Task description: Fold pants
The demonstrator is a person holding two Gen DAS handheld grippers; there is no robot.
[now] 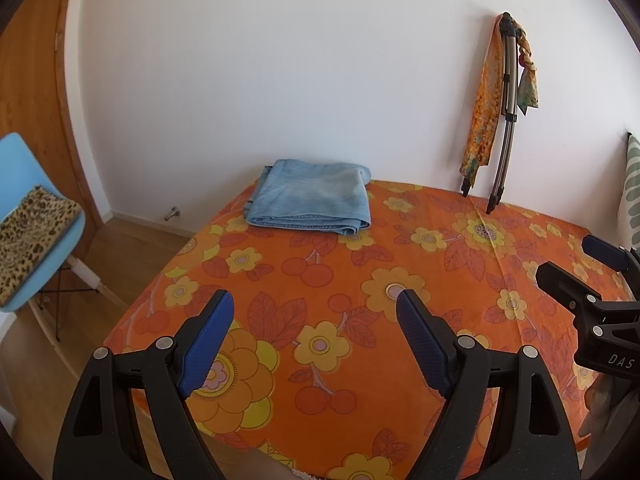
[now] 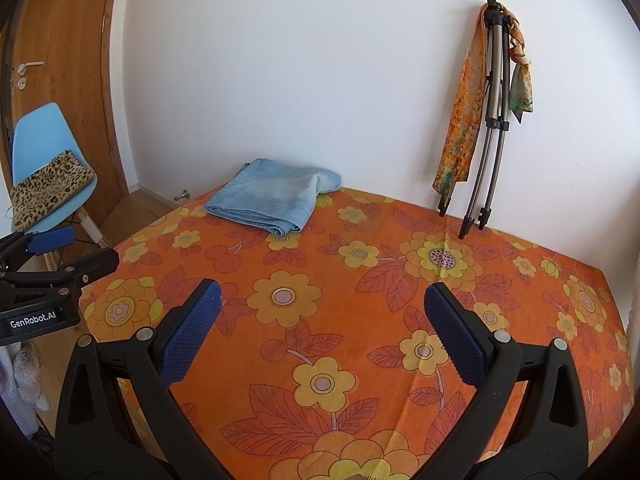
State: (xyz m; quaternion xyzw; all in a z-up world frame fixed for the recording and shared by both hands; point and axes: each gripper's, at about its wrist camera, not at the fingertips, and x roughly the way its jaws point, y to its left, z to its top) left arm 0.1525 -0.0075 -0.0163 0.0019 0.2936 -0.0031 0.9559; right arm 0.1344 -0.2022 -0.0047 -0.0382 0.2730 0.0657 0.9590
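Observation:
Light blue denim pants [image 1: 310, 197] lie folded in a flat stack at the far left corner of the orange flowered table cover [image 1: 400, 360], close to the wall; they also show in the right wrist view [image 2: 272, 197]. My left gripper [image 1: 316, 304] is open and empty, well short of the pants above the near part of the table. My right gripper [image 2: 322, 294] is open and empty, also above the near part. Each gripper shows at the edge of the other's view, the right gripper [image 1: 576, 264] and the left gripper [image 2: 80, 248].
A folded tripod with scarves [image 1: 500, 120] leans on the wall at the table's far right. A blue chair with a leopard-print cushion [image 1: 28, 232] stands left of the table by a wooden door [image 2: 60, 60]. A patterned pillow [image 1: 632, 184] lies at the right edge.

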